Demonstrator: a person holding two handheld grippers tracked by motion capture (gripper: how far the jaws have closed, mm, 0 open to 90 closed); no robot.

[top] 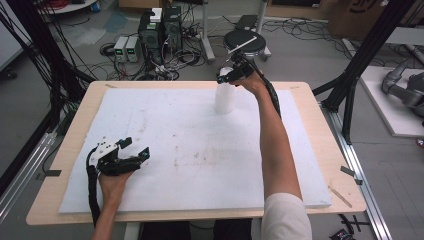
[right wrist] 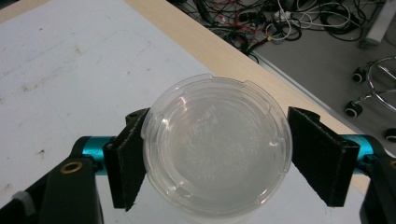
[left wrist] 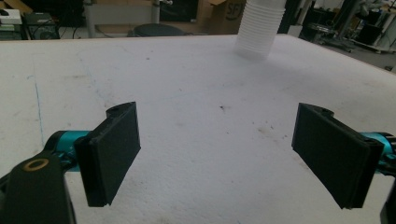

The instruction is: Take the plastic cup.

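Observation:
A tall stack of translucent white plastic cups (top: 225,99) (left wrist: 258,28) stands upright at the far middle of the white foam sheet (top: 200,150). My right gripper (top: 231,75) (right wrist: 217,119) comes down over the stack's top cup (right wrist: 217,144), one jaw on either side of the rim. One pad (right wrist: 128,163) lies against the rim; the other pad (right wrist: 320,156) stands just off it. My left gripper (top: 137,146) (left wrist: 218,114) rests low at the sheet's near left, open with nothing between its pads.
The foam sheet covers a wooden table (top: 75,130) whose far edge lies just behind the cups. Beyond it are a black stool (top: 245,42), computer boxes (top: 160,30) and tangled cables on the floor. Black frame posts (top: 360,55) stand at both sides.

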